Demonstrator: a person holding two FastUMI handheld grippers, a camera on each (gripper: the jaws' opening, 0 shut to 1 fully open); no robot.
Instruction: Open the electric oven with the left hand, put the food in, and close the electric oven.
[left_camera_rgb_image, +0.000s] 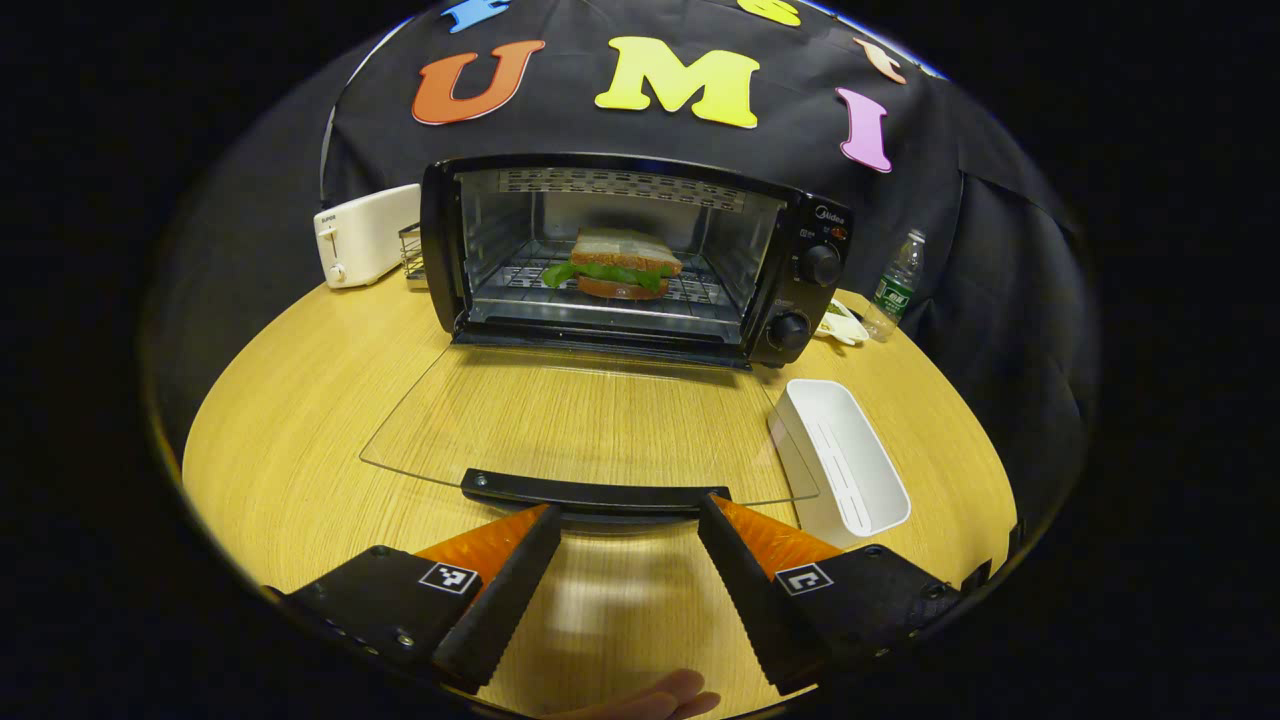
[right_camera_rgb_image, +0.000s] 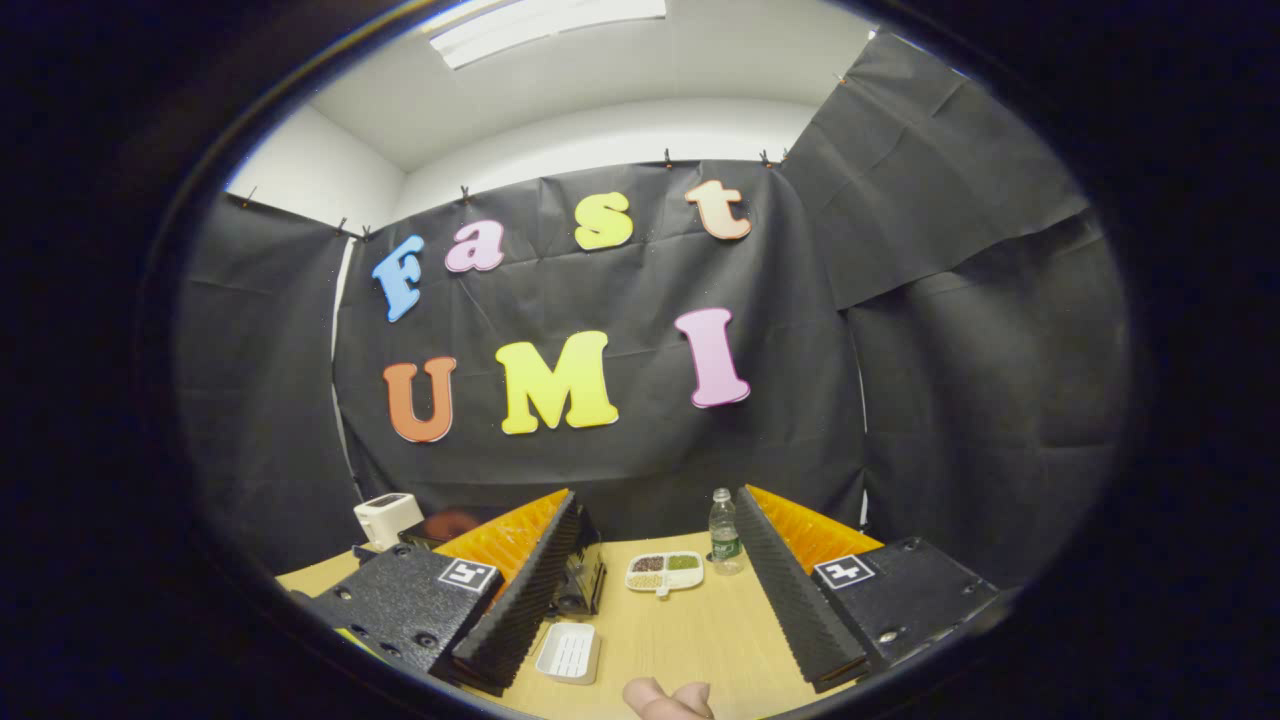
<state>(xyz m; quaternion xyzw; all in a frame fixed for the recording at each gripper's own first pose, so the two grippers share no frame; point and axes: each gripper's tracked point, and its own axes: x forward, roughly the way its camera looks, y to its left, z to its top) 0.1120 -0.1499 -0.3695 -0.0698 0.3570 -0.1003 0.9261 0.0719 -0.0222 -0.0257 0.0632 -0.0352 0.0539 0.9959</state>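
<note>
Left gripper (left_camera_rgb_image: 628, 530) spread wide, just before oven door handle (left_camera_rgb_image: 590, 492); sandwich (left_camera_rgb_image: 622, 264) inside oven (left_camera_rgb_image: 815, 290)

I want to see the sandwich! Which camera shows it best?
The left gripper view. There the sandwich sits on the rack inside the open oven, straight ahead, with bread and green leaves plain to see. In the right gripper view a finger of the right tool covers most of the oven, so I cannot make out the sandwich.

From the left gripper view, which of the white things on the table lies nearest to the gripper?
The empty white tray, just right of the open oven door. The white toaster stands far back, left of the oven.
</note>
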